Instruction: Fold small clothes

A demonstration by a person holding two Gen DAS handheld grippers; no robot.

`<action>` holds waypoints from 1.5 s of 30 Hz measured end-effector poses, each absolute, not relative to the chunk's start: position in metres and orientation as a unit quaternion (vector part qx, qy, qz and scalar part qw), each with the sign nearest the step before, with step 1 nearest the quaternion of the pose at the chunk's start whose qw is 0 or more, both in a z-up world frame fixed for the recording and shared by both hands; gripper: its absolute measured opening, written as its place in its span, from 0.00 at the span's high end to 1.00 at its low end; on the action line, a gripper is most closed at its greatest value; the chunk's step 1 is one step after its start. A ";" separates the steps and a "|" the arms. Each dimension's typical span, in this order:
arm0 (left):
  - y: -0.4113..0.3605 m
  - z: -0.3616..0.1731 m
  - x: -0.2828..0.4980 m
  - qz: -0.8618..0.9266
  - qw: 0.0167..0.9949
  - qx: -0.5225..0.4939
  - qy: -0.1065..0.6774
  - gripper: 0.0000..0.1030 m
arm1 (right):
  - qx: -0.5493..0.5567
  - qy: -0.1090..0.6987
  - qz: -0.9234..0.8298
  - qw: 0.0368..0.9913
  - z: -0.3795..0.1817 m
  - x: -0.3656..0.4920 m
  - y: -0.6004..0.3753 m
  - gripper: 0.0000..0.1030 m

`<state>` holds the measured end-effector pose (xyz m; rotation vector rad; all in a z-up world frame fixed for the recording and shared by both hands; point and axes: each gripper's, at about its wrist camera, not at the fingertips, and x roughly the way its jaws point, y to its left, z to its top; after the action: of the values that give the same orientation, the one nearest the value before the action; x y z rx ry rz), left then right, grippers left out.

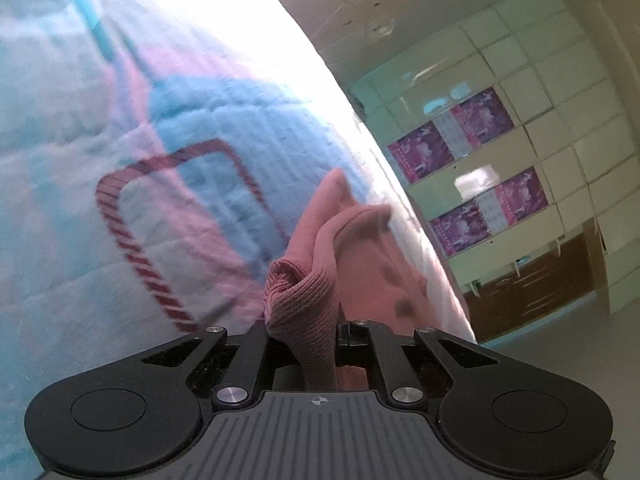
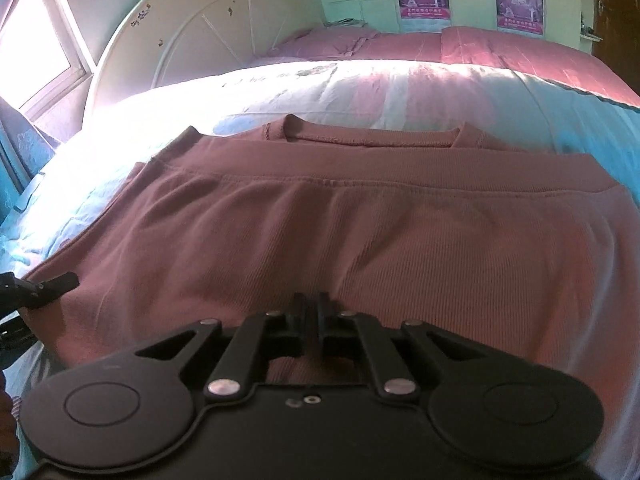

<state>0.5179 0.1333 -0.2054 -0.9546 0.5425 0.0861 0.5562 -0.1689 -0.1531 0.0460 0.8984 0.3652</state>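
Fingers of the left gripper are drawn close together and pinch a bunched fold of the dusty-pink ribbed knit garment; the fabric rises from between them in a rumpled peak, with a rolled ribbed edge curling over on the left side. Behind that peak, in the left wrist view, lies a quilted bedspread with pale blue and pink patches and a dark red striped outline, brightly lit along its far edge. Past the bed stand pale cabinet doors carrying purple posters. Seen from the right wrist camera, the right gripper has its two black fingers brought almost together, only a thin slit between them, their tips pressed down at the near edge of the same pink garment; whether a layer of cloth sits in that slit cannot be told. The garment is spread flat across the bedspread, its ribbed neckline toward the far side and a folded layer with a stitched hem lying across the middle. At the left edge of this view the left gripper reaches to the garment's left edge. A white arched headboard stands beyond, beside a bright window.
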 end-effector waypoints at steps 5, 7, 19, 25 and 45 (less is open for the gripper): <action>0.118 -0.171 0.523 0.011 0.881 -0.408 0.241 0.93 | 0.023 0.432 0.173 0.885 -0.155 0.560 -0.167 0.97; 0.100 -0.149 0.531 -0.015 0.894 -0.379 0.236 0.93 | 0.035 0.434 0.174 0.883 -0.155 0.561 -0.171 0.97; -0.100 -0.059 0.574 -0.208 0.913 -0.217 0.274 0.93 | 0.226 0.330 0.032 0.916 -0.108 0.518 -0.365 0.88; -0.236 -0.100 0.592 -0.266 0.857 -0.110 0.427 0.82 | 0.277 0.343 0.000 0.898 -0.115 0.495 -0.438 0.52; -0.089 -0.105 0.626 -0.137 0.896 -0.124 0.404 0.70 | 0.215 0.432 0.117 0.868 -0.145 0.543 -0.381 0.59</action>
<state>0.6256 -0.0887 -0.1050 -0.2570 0.8377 -0.2829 0.5434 -0.3809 -0.1454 0.4495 0.9034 0.2454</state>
